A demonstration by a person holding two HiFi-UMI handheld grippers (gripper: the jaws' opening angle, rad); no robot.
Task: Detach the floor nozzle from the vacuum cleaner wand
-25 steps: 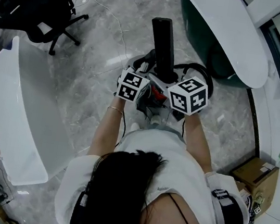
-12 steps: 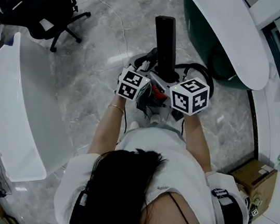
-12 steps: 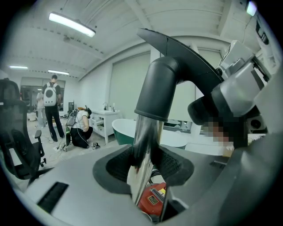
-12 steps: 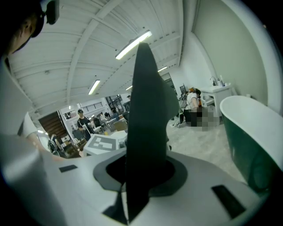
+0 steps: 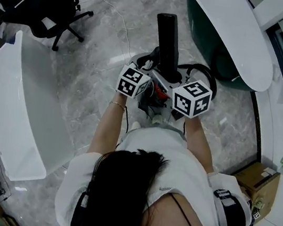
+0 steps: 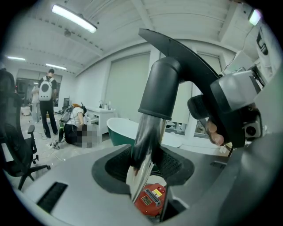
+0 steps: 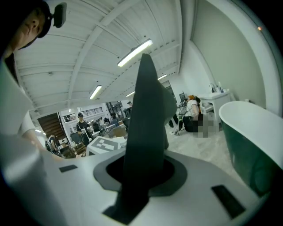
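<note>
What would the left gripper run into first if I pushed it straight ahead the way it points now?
The shiny metal wand. It stands right between the left gripper's fingers, which look closed on it, so there is no free way ahead.

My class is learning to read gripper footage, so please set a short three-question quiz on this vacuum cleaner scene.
1. True or false: the left hand-held gripper is closed on the shiny metal wand.
2. Multiple choice: what stands between the jaws of the right hand-held gripper? A) a coiled cable; B) the black floor nozzle; C) nothing at all.
3. Fill in the blank: in the left gripper view, the vacuum body showing below the wand is coloured ____.

Key: 1 true; 2 B; 3 red.
</note>
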